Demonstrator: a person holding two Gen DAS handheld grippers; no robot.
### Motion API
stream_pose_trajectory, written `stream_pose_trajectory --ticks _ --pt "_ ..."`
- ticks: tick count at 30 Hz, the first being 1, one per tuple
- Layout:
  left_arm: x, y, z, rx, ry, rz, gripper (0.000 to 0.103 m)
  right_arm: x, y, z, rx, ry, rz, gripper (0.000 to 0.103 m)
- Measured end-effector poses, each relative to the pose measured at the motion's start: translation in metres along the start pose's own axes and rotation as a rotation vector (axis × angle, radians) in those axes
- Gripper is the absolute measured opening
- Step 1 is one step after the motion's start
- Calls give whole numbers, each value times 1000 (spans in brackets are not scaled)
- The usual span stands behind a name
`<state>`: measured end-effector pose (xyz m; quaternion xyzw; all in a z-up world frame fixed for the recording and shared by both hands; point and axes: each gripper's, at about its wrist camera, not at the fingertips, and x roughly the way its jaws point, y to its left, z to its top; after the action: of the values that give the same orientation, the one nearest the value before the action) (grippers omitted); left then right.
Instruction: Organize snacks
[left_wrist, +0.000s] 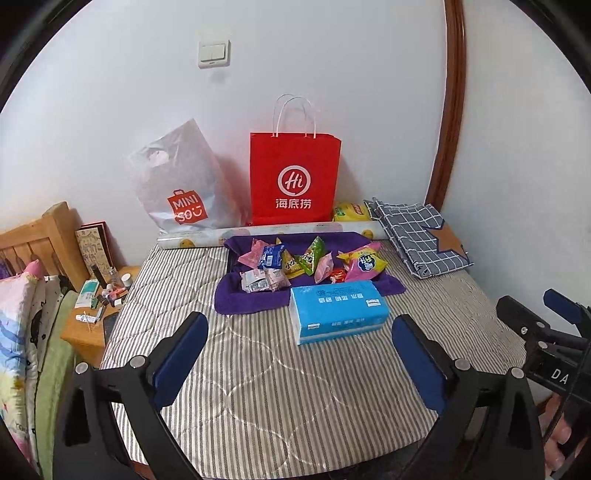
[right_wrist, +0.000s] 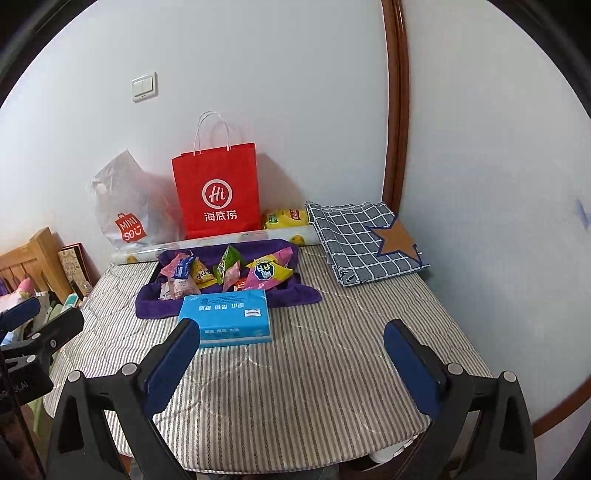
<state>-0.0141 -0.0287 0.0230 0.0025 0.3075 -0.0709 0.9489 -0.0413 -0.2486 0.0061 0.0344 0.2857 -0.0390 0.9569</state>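
Several small snack packets lie heaped on a purple towel at the far middle of a striped table top. A blue tissue pack lies just in front of the towel. My left gripper stands open with nothing between its fingers, well short of the tissue pack. My right gripper is open too and holds nothing, with its left finger overlapping the pack's near corner in the picture. The right gripper also shows at the edge of the left wrist view.
A red paper bag and a clear MINISO bag lean on the back wall behind a paper roll. A folded checked cloth lies at the back right. A cluttered bedside stand sits left.
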Motion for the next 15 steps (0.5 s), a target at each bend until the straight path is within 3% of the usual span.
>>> stream_pose_trajectory --ticks 15 --pt "-7 4 -3 -13 -6 8 99 -4 1 -2 1 -8 3 101"
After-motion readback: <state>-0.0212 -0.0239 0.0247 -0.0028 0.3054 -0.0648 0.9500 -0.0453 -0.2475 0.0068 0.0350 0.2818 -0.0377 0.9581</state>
